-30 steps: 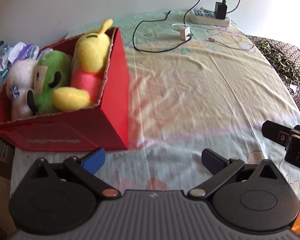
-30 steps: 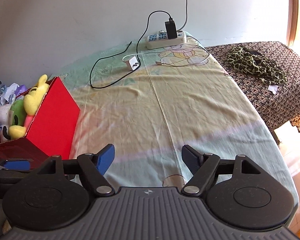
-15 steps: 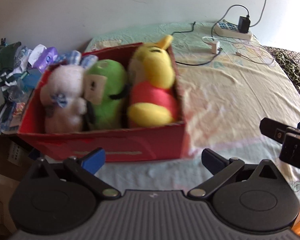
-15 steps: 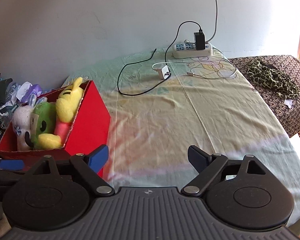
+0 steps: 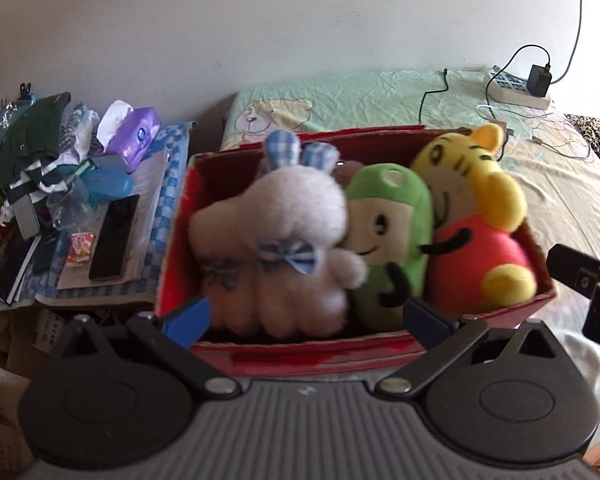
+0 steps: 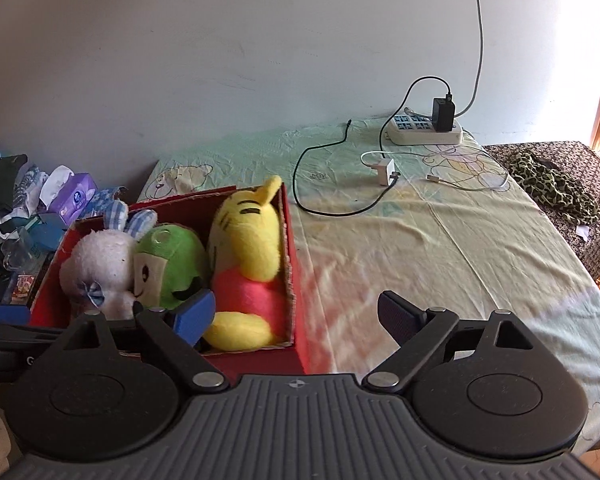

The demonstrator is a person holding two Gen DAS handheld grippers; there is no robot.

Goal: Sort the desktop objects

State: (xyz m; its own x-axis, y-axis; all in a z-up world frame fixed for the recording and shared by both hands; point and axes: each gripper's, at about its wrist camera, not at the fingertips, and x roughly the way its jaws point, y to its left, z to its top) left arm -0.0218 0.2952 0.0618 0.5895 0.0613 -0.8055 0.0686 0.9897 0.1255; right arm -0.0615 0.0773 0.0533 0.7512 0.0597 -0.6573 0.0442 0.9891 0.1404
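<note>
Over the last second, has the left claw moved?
Yes. The left claw has swung leftward: in its own view the power strip slid from top centre to the far right, and the red box now fills the middle.

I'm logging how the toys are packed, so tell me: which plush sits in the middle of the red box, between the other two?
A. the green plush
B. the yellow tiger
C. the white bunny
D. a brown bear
A: in the red box, the green plush is wedged between the white bunny on one side and the yellow tiger on the other.
</note>
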